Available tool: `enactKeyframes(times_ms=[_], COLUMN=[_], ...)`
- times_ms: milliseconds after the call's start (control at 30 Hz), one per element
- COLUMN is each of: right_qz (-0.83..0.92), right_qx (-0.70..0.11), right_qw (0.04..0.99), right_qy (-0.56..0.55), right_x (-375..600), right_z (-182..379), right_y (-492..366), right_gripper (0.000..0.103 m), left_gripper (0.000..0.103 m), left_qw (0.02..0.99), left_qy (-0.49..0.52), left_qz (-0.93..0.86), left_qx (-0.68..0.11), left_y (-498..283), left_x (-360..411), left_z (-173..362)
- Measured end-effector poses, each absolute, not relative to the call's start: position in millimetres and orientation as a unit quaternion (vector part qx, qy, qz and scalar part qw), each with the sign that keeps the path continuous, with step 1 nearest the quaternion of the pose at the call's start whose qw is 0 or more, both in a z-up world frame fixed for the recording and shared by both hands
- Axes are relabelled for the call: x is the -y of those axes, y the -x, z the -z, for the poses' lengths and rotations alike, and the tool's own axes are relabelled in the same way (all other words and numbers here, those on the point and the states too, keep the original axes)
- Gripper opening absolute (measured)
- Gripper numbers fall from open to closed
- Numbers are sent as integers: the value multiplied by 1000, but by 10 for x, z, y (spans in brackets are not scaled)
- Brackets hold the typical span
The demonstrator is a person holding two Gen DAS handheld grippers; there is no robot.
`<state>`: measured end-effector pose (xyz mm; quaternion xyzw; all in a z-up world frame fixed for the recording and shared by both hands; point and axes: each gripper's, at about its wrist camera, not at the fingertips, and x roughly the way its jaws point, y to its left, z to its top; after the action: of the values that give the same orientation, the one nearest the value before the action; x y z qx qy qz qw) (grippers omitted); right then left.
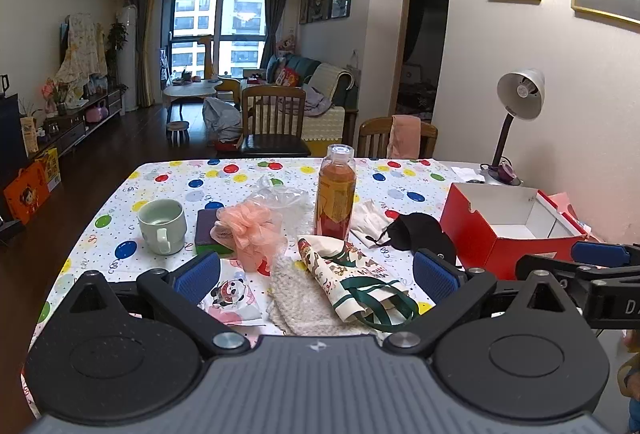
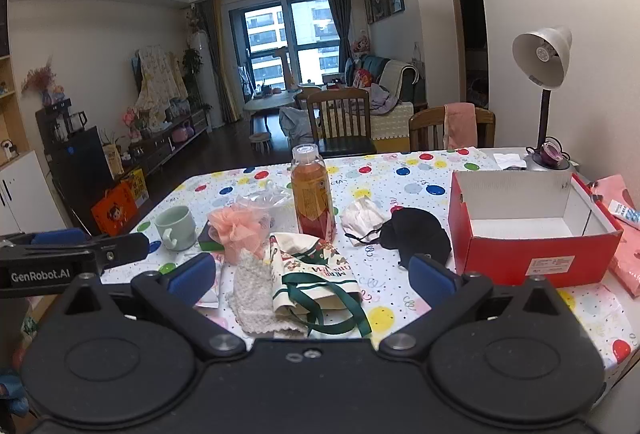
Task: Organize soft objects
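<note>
A: While both units hover at the near edge of the table (image 1: 120, 193), log jaw state. Left gripper (image 1: 316, 272)?
B: Jaws spread wide, nothing held. Right gripper (image 2: 312, 276) same: wide apart, empty.
A: Soft items?
B: Printed cloth bag (image 1: 352, 274) w/ green straps lies on a fuzzy white cloth (image 1: 296, 298), near edge, centre. Peach mesh pouf (image 1: 252, 230) behind them, touching a green-purple sponge (image 1: 206, 230). Black mask (image 2: 416, 234) and white mask (image 2: 362, 215) just beside each other, right of the bottle (image 2: 312, 193).
A: Container?
B: Red box (image 2: 532, 250), open top, white inside, toward the right edge. Mug (image 1: 162, 226) toward the left edge. Lamp (image 2: 544, 93) at the far right corner.
</note>
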<state>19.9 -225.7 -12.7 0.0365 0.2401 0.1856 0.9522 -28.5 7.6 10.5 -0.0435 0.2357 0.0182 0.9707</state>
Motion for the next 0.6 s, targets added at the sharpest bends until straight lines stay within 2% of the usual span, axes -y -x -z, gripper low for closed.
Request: enactKeyframes(times_ms=[600], right_qz=[-166], right_qx=[-224], right_qw=[959], right_qy=[-48], right_x=[2314], right_z=[173], right_y=[-98], right_gripper=[101], left_gripper=[103], left_qw=[978], left_qy=[25], left_qz=[26], left_qx=[-207], left_y=[329], left_x=[55], left_z=[-159])
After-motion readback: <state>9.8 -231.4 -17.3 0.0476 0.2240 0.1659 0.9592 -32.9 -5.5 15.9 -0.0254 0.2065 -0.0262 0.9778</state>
